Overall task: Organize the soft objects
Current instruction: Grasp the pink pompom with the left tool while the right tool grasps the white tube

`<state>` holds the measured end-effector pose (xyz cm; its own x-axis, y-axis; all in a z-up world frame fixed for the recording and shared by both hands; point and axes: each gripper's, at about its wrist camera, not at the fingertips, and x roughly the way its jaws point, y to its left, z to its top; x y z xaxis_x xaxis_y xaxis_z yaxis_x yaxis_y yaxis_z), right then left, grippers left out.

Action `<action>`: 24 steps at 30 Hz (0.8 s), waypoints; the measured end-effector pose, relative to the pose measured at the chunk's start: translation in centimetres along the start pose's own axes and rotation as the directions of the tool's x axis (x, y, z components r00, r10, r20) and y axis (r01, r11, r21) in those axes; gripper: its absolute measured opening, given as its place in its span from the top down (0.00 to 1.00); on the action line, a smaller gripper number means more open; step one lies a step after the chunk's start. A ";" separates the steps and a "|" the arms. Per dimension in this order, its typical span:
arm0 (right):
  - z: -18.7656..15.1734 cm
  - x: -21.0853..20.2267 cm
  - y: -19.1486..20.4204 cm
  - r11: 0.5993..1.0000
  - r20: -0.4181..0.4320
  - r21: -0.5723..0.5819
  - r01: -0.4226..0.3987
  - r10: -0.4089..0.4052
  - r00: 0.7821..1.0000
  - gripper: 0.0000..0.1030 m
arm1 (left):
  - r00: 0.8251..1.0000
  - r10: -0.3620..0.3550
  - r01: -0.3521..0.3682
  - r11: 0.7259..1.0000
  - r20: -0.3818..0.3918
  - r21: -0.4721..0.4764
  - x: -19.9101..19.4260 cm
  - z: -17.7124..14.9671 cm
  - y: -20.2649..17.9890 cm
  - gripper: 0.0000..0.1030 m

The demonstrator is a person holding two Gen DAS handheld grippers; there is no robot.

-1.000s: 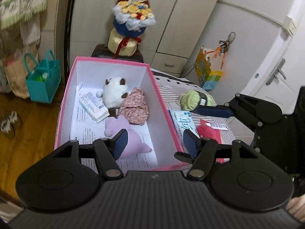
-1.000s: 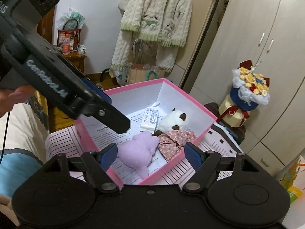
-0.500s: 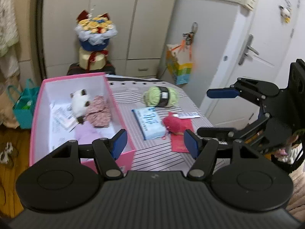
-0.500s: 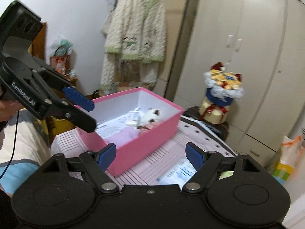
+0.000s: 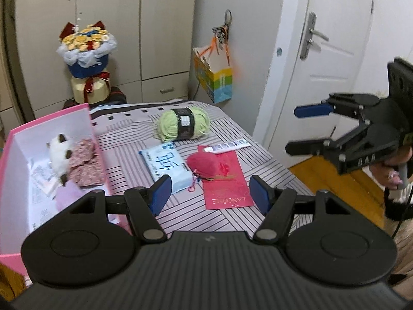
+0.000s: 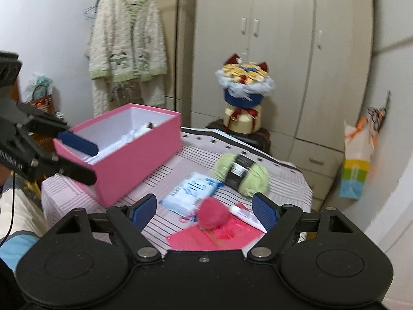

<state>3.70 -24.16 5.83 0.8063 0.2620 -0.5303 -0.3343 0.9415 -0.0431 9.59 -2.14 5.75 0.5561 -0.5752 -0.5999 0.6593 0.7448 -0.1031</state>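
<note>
A pink box (image 5: 10, 139) (image 6: 144, 155) stands at the table's left and holds a white plush (image 5: 58, 151), a floral cloth item (image 5: 86, 162) and a lilac plush (image 5: 67, 197). On the striped table lie a green yarn ball (image 5: 183, 125) (image 6: 242, 171), a red plush (image 5: 202, 164) (image 6: 213, 213) and a blue tissue pack (image 5: 165, 166) (image 6: 191, 192). My left gripper (image 5: 210, 193) is open and empty above the table's near edge. My right gripper (image 6: 205, 210) is open and empty, over the red plush; it also shows at the right of the left wrist view (image 5: 302, 129).
A red envelope (image 5: 227, 186) lies under the red plush, with a white tube (image 5: 227, 146) beside it. A flower bouquet (image 5: 86, 59) stands on a dark case behind the table. A paper bag (image 5: 214, 77) hangs on the wardrobe. A door (image 5: 333, 59) is at the right.
Both grippers have pulled back from over the pink box and swung right toward the items on the table. Both stay open and empty.
</note>
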 end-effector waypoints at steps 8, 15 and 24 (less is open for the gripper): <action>-2.6 3.8 -4.7 0.998 -0.010 0.052 -0.017 0.018 1.000 0.19 | 1.000 -0.020 0.020 1.000 -0.020 -0.001 5.6 -0.3 -0.9 0.36; -4.4 9.4 -7.5 0.999 -0.032 0.032 -0.018 0.019 0.999 0.23 | 1.000 0.015 -0.015 1.000 0.006 0.014 10.3 -0.6 -1.1 0.36; -5.4 16.2 -9.3 0.995 -0.107 -0.060 -0.082 0.075 0.991 0.40 | 0.995 0.097 -0.097 0.994 0.008 0.057 16.2 0.0 -1.3 0.36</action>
<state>17.27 -29.78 -6.95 0.7219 0.3079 -0.6197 -0.4281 0.9023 -0.0505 17.76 -12.42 -3.90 0.6215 -0.5027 -0.6008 0.6296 0.7769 0.0013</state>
